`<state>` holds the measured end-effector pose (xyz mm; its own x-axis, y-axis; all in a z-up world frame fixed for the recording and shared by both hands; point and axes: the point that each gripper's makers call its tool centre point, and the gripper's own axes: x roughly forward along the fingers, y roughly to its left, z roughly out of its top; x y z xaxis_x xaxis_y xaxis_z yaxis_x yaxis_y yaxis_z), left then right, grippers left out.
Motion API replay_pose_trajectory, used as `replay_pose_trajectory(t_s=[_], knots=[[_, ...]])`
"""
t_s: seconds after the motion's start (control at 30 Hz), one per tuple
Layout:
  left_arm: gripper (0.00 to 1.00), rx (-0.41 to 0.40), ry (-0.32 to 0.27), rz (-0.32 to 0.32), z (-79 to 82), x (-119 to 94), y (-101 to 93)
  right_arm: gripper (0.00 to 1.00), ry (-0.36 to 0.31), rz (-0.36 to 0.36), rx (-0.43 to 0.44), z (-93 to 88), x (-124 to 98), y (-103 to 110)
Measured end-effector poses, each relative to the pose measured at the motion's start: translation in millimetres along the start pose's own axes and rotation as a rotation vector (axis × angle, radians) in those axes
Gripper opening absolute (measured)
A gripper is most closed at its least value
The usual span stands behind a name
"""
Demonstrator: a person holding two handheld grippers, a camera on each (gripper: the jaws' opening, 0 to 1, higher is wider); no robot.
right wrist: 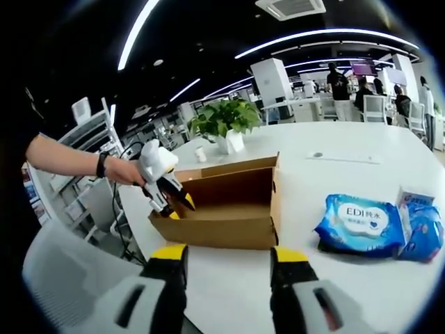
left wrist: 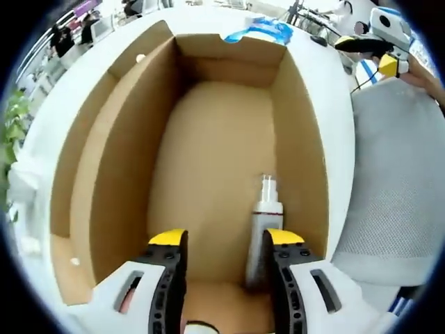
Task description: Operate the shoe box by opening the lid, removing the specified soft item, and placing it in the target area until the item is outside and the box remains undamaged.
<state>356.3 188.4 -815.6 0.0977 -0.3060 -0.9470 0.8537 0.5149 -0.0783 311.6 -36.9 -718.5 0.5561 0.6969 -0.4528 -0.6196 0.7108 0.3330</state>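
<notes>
- Left tool [left wrist: 225,245] hangs over the open shoe box [left wrist: 122,174], jaws spread, gripping nothing; a white bottle [left wrist: 263,229] lies inside, its base hidden behind one jaw.
- Right tool [right wrist: 229,254] is parted, empty; blue soft pack [right wrist: 363,224] rests on the table [right wrist: 334,167] beside the box.

Box [left wrist: 229,139] ahead of jaws: matt brown cardboard, smooth inside | bottle [left wrist: 264,229] beside right jaw: glossy white plastic | packet [right wrist: 361,223] right of jaws: shiny blue plastic film | table [right wrist: 348,160]: smooth white, faint sheen
</notes>
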Motion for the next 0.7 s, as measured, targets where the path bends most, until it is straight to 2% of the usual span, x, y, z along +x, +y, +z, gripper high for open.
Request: replay_pose_trajectory(t_s=[0.03, 0.1, 0.13, 0.17, 0.2, 0.27, 0.33, 0.43, 0.53, 0.63, 0.7], knots=[[0.44, 0.001, 0.007, 0.018, -1.6, -0.6, 3.3, 0.45, -0.001, 0.0, 0.001, 0.2, 0.0, 0.1], [0.46, 0.012, -0.025, -0.003, 4.0, -0.4, -1.8, 0.45, -0.002, -0.001, 0.002, 0.6, 0.2, -0.7], [0.47, 0.003, -0.046, -0.061, 7.6, 0.6, -13.5, 0.45, -0.002, -0.001, 0.003, 0.5, 0.1, -0.8], [0.47, -0.004, -0.047, -0.089, 7.8, 1.6, -18.9, 0.45, -0.002, -0.002, 0.004, 0.5, -0.1, -1.1], [0.44, 0.012, -0.037, -0.082, 6.0, 2.7, -18.7, 0.45, -0.002, -0.002, 0.005, 0.5, -0.1, -1.3], [0.45, 0.035, -0.001, -0.083, -0.2, 8.5, -18.5, 0.45, -0.002, -0.002, 0.008, 0.3, 0.2, -1.5], [0.46, 0.017, -0.001, -0.091, 1.1, 9.5, -18.3, 0.45, 0.001, -0.002, 0.008, -0.6, 0.4, -1.3], [0.53, 0.022, 0.003, -0.042, 2.2, 6.4, -7.6, 0.45, 0.004, -0.004, 0.008, -1.2, 0.3, -1.3], [0.48, 0.027, -0.012, -0.01, 4.6, 3.0, -0.9, 0.44, 0.003, -0.005, 0.012, -1.0, 0.4, -1.9], [0.44, 0.041, 0.023, 0.036, -2.6, 0.7, 8.4, 0.43, -0.008, -0.005, 0.016, 1.2, -0.1, -2.0], [0.43, 0.057, 0.014, 0.024, -3.0, -0.5, 5.4, 0.43, -0.01, -0.006, 0.017, 1.6, -0.3, -2.2]])
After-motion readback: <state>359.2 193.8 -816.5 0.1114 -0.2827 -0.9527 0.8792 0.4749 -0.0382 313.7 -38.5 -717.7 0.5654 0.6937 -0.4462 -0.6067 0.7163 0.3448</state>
